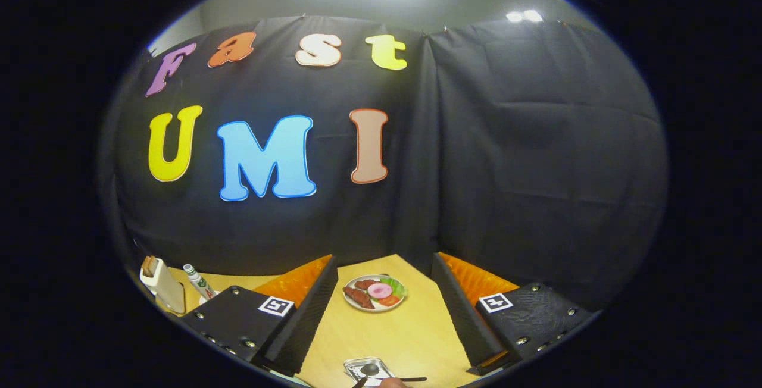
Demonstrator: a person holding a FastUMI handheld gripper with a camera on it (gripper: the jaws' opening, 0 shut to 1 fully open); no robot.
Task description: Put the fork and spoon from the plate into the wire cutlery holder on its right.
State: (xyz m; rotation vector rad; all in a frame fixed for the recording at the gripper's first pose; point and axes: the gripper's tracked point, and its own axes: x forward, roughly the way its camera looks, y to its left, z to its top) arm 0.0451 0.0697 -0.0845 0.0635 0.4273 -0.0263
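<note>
Your tool [384, 310] hangs high above the wooden table [411, 334], its fingers spread wide apart and gripping nothing, with bare tabletop showing between them. At the near end of that gap sits a small square plate [364, 367], and a dark spoon [370, 369] rests on it, bowl on the plate and handle [359, 382] running toward you. A slim dark utensil handle [411, 379] lies just to its right; it is too small to tell whether this is the fork. Something pale and rounded [393, 382] touches that spot at the very bottom, possibly a fingertip, though you cannot be sure.

Beyond the fingers, near the table's far edge and the black cloth wall [536, 156], stands a round plate of toy food [375, 293], sausages, a pink slice and greens. Past the left finger, a white boxy container [158, 284] and a marker [198, 281] lean near that side's edge.

Judging from this height and tilt, you hold the tool back so it overlooks the whole table. The open lane between the fingers runs straight down to the small plate, with room to descend; the round plate is well apart from it and should not interfere. The wire cutlery holder lies somewhere to the plate's right, so how much room you have there cannot be judged.
</note>
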